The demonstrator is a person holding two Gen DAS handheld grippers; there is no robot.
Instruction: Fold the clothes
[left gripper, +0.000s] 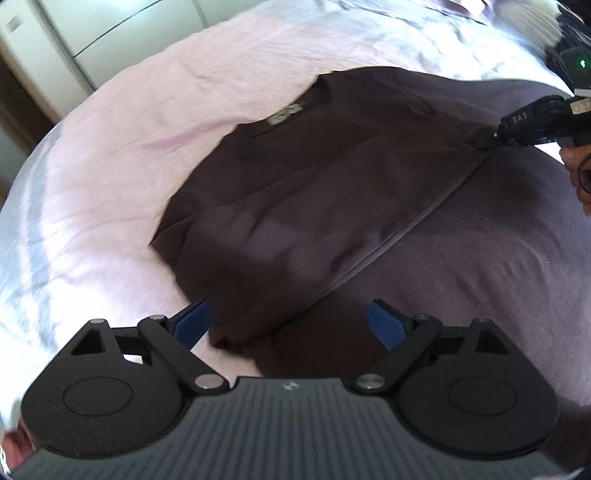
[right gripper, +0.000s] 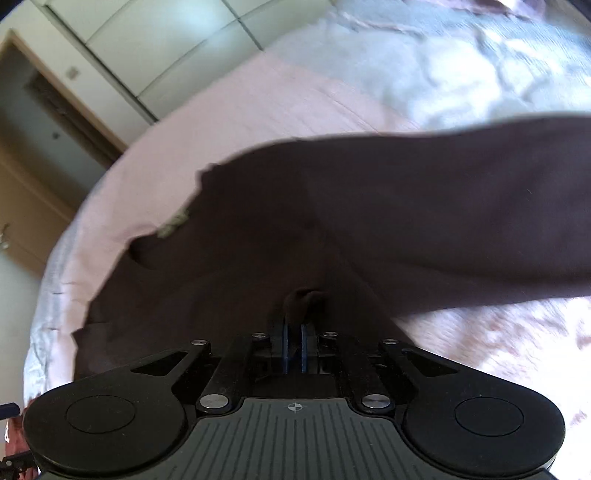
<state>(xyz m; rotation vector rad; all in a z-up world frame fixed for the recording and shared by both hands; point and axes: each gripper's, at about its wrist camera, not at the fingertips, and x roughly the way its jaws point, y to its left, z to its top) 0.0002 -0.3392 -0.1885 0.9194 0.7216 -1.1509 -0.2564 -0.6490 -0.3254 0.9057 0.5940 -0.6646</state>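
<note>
A dark brown shirt with a grey neck label lies on the pink bed sheet. My left gripper is open, its blue pads just above the shirt's near corner, holding nothing. My right gripper is at the shirt's far right edge, shut on the cloth. In the right wrist view the right gripper pinches a bunch of the shirt between its blue pads and lifts it, with a fold hanging to the right.
White wardrobe doors stand beyond the bed on the left. A wooden door shows in the right wrist view. A pale rumpled quilt lies at the far side of the bed.
</note>
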